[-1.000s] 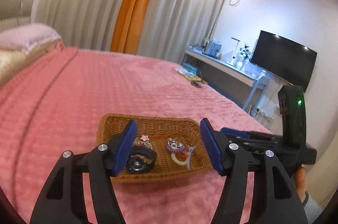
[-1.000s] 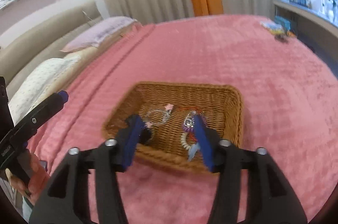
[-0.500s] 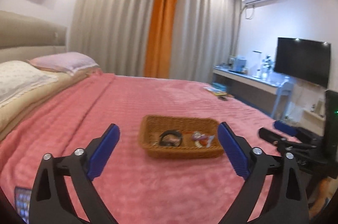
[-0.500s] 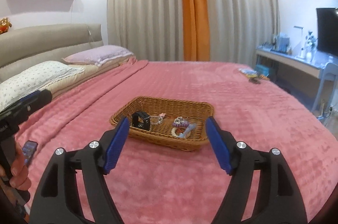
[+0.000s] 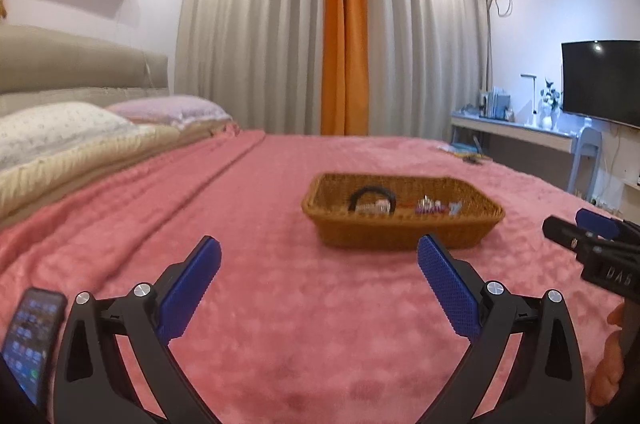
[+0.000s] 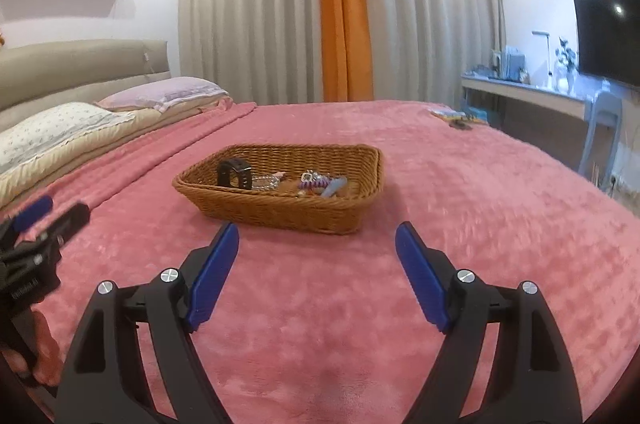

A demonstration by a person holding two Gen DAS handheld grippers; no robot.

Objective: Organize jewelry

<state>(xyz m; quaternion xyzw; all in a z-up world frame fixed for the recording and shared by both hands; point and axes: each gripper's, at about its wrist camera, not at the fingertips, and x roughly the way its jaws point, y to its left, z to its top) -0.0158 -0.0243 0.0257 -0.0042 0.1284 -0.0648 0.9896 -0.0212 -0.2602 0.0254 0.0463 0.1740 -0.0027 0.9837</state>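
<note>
A brown wicker basket (image 5: 404, 232) (image 6: 280, 212) sits on the pink bed. It holds a black watch (image 5: 372, 198) (image 6: 235, 174), a silver chain (image 6: 267, 181), a purple beaded piece (image 6: 314, 181) and a light blue clip (image 6: 334, 186). My left gripper (image 5: 320, 260) is open and empty, well short of the basket. My right gripper (image 6: 317, 252) is open and empty, just short of the basket's near wall. The right gripper also shows at the right edge of the left wrist view (image 5: 592, 244), and the left gripper at the left edge of the right wrist view (image 6: 44, 220).
Pillows (image 6: 64, 128) and a beige headboard (image 6: 80, 64) lie at the left. A phone (image 5: 30, 340) lies at the near left. A desk (image 6: 532, 96), a TV (image 5: 600, 80) and a pale blue chair (image 6: 600, 128) stand right. Small items (image 6: 456, 116) lie at the bed's far right edge.
Both grippers have pulled back and away from the basket and opened wider. A second ago they were right over it; now it lies well ahead. The jewelry stays in the basket.
</note>
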